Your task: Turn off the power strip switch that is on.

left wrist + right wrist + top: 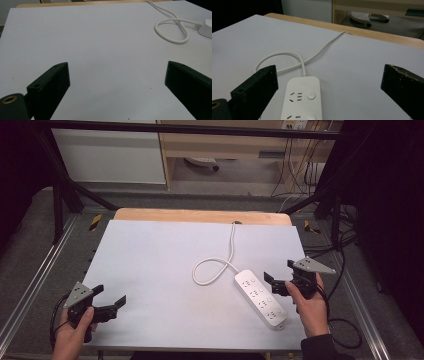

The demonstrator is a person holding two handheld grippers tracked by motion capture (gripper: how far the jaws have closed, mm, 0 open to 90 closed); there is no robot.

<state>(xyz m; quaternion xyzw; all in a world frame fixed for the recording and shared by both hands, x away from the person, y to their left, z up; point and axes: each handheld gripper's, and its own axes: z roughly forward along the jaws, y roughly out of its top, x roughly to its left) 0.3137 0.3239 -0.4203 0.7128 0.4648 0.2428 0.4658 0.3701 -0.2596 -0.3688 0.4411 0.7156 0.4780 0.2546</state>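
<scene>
A white power strip (260,298) lies slantwise on the white table top (165,265), right of centre, and its white cable (214,268) loops once and runs to the far edge. My right gripper (280,277) hovers just right of the strip's upper end, jaws wide apart and empty. In the right gripper view the strip (302,102) sits low between the jaws of my right gripper (329,82), nearer the left one, with the cable loop (279,60) beyond it. My left gripper (111,296) rests open near the front left corner, nothing between its fingers. The left gripper view has my left gripper (117,77) over bare table and the cable loop (172,30) far right.
A wooden strip (200,215) edges the table's far side. Black frame bars (65,195) and floor cables (345,245) surround the table. A desk and a chair base (364,16) stand behind. The left half of the table top is bare.
</scene>
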